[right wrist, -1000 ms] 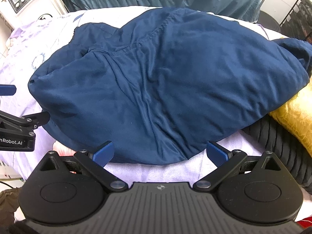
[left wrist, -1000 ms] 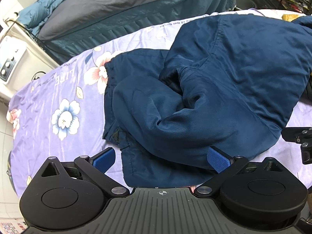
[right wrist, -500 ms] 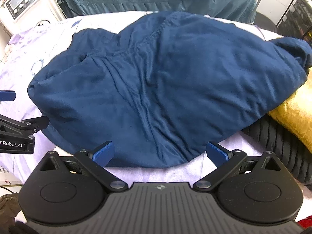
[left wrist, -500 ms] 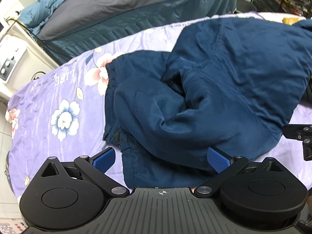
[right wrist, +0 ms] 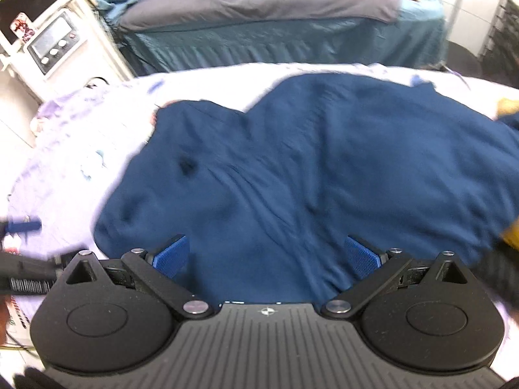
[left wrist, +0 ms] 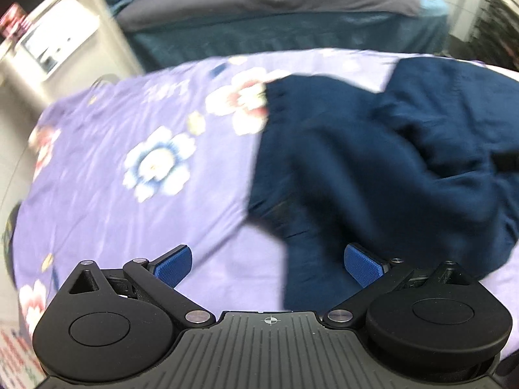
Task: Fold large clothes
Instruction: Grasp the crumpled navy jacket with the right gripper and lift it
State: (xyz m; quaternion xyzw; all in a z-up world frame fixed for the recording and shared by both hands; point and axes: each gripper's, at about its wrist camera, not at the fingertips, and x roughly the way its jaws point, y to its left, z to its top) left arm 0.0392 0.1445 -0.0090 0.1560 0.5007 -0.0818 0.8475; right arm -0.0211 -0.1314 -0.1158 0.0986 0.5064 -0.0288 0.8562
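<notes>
On the lilac flowered sheet (left wrist: pixel 136 149) a big navy garment (right wrist: pixel 324 168) lies rumpled, bunched into soft ridges, taking up the right side of the left wrist view and most of the right wrist view. Both views are smeared with blur. The left gripper (left wrist: pixel 269 264) hangs just above the near left edge of the cloth, jaws spread wide with nothing between them: its right blue pad (left wrist: pixel 361 267) sits over the dark fabric, the left one over bare sheet. The right gripper (right wrist: pixel 267 256) is low over the garment's near edge, jaws likewise parted and empty, both pads framed against navy. At the far right a scrap of yellow cloth (right wrist: pixel 511 236) peeks out beside the garment. Behind, a second bed with a grey cover (right wrist: pixel 259 3) and a white appliance (right wrist: pixel 52 45) on a stand.
</notes>
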